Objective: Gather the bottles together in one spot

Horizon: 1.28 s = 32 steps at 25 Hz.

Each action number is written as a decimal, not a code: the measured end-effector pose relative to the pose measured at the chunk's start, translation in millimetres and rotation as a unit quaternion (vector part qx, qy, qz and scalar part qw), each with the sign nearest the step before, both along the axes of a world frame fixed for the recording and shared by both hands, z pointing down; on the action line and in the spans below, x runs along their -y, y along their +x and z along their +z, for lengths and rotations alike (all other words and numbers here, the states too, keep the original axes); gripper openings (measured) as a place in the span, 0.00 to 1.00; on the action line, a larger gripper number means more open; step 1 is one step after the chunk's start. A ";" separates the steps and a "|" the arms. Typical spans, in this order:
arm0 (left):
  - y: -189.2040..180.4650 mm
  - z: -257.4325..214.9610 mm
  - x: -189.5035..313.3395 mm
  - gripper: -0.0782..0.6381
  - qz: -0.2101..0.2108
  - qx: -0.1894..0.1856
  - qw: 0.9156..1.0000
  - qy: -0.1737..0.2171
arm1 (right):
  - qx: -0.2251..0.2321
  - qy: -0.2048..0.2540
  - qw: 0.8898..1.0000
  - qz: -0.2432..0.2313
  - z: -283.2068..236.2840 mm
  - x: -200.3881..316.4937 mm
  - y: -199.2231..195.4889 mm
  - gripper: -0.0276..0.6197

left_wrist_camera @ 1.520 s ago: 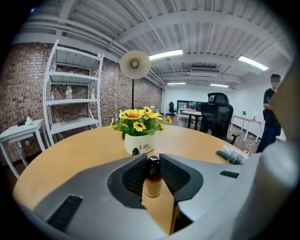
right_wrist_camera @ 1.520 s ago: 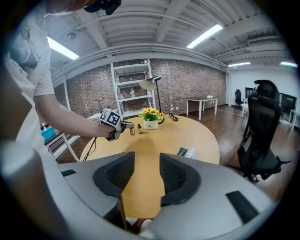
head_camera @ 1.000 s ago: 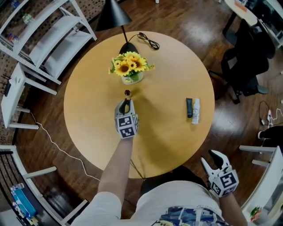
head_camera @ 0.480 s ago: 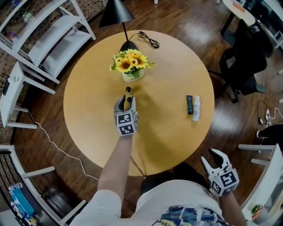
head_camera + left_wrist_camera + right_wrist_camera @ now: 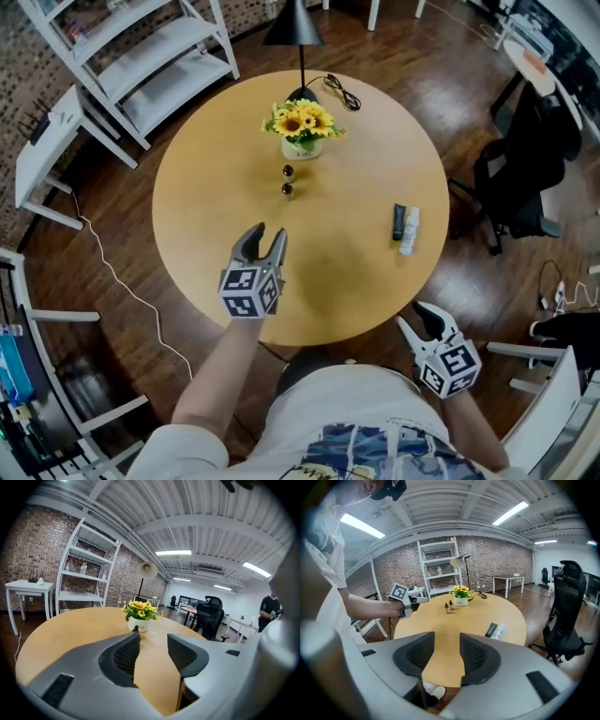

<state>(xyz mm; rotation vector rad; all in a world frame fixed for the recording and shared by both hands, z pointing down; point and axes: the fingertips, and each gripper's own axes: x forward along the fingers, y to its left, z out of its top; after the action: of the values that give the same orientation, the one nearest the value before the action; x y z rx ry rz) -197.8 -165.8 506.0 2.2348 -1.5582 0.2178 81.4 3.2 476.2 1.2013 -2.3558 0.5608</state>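
The farther small dark bottle and the nearer small dark bottle stand upright just beside each other, a narrow gap between them. They are at the far middle of the round wooden bench, just on the near side of the sunflower vase. Well apart from them, close to the bench's right edge, a black tube and a white bottle lie flat side by side; whether they touch cannot be told.

Beyond the vase a black lamp rises from the far edge of the bench, and its cable lies looped on the wood to the right of it.

The left tongs hang over the near left part of the bench, pointing toward the two small bottles but well short of them. Their jaws have just been opening and are spread wide with only bare bench between them. The right tongs are off the bench's near right edge, jaws partly spread with a clear gap, pinching nothing.

A white shelf unit and a white side table stand at the far left, and a black office chair stands at the right.
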 end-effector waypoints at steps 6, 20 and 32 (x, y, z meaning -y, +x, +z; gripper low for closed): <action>14.5 -36.6 -148.4 0.38 -0.055 -0.008 0.998 -0.032 | 0.005 0.027 0.997 -0.074 -11.3 -38.9 24.3 0.34; 89.4 -16.7 -372.1 0.38 -0.110 0.015 0.984 -0.141 | 0.044 0.030 0.989 -0.135 7.0 -137.8 74.7 0.34; 119.5 -12.9 -374.7 0.38 -0.052 0.035 0.988 -0.140 | 0.009 0.014 0.996 -0.087 27.1 -160.7 115.1 0.38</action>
<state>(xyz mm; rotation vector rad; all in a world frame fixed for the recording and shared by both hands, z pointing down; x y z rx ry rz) -78.3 208.9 493.1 1.9430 -1.5679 0.4591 196.6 163.9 503.3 0.9940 -2.4597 0.4846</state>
